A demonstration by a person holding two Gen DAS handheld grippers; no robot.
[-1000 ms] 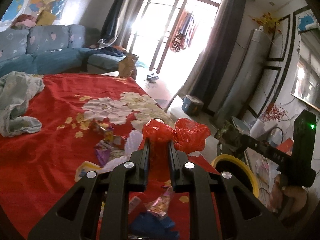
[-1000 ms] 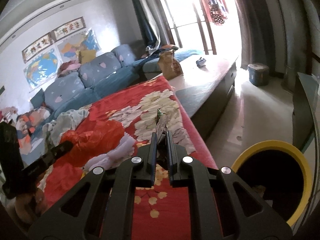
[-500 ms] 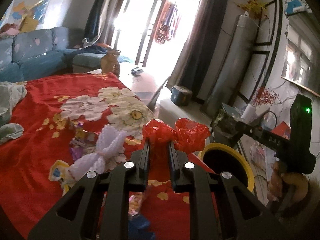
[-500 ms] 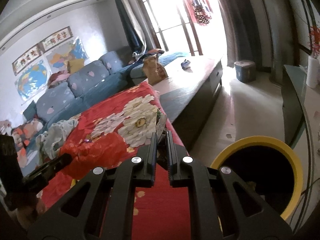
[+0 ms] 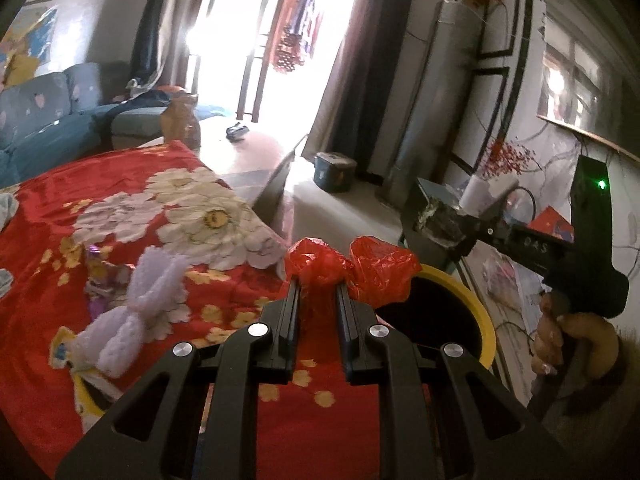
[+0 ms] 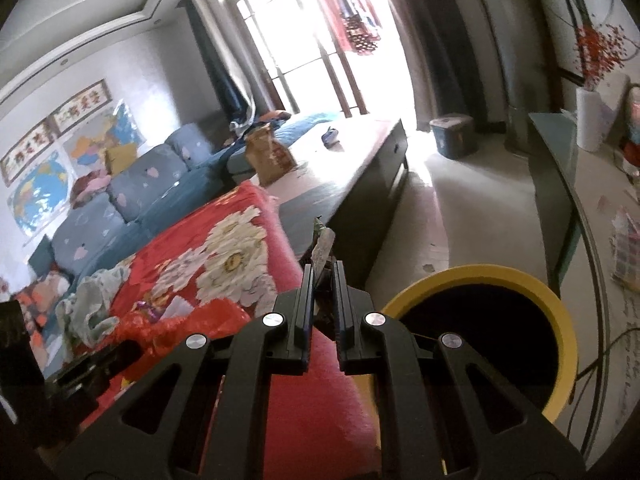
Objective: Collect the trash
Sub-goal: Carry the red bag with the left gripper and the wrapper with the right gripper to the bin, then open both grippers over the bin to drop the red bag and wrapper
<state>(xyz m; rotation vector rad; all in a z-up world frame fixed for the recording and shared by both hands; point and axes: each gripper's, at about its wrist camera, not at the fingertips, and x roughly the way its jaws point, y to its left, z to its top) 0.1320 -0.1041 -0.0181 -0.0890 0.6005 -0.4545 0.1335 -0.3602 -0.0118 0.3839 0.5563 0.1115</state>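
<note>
The one yellow-rimmed bin (image 6: 556,332) sits lower right in both views, beside the red floral bedspread (image 5: 132,248). The left gripper (image 5: 316,284) pinches one crumpled red plastic bag (image 5: 352,264) at centre frame, its bulk against the bin's rim: light, soft and slippery, best held at a bunched fold. The right gripper (image 6: 322,270) nips one thin foil wrapper (image 6: 323,246), flimsy and almost weightless. On the bedspread at left lie one lilac fuzzy item (image 5: 136,308) and a few small wrappers (image 5: 98,276).

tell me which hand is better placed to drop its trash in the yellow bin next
Right, probably. Its gripper, shut on a thin wrapper, sits beside the bin opening; the left gripper with the red plastic bag is over the blanket.
</note>
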